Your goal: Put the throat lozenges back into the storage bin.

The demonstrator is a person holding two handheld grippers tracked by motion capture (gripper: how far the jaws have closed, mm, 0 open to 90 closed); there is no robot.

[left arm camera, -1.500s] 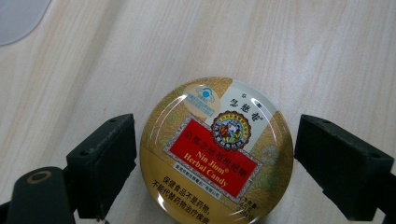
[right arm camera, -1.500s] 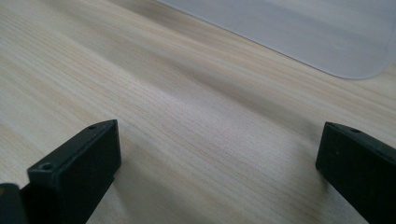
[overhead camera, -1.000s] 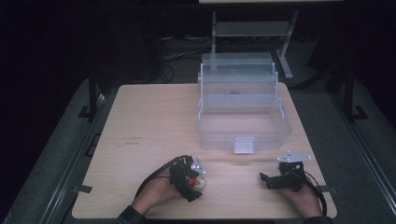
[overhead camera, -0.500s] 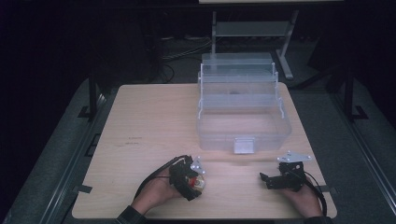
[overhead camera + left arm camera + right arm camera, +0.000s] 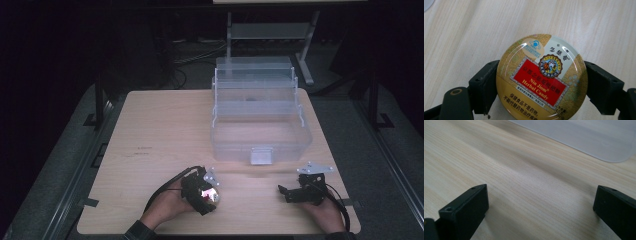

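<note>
Nothing has shifted over the last second — left gripper point(image 5: 206, 194) stays clamped on the candy tin point(image 5: 541, 78) near the table's point(image 5: 165, 125) front edge; right gripper point(image 5: 295, 192) idle, jaws wide, empty — box point(image 5: 260, 135) placement pending.

A round gold metal candy tin point(image 5: 541, 78) with a red "Nin Jiom Herbal Candy" label faces lid-up, clamped at its sides between black jaws above the pale wooden table, near its front edge.

Bare table point(image 5: 160, 130) left and front, clear storage box point(image 5: 260, 115) blocking right rear
</note>
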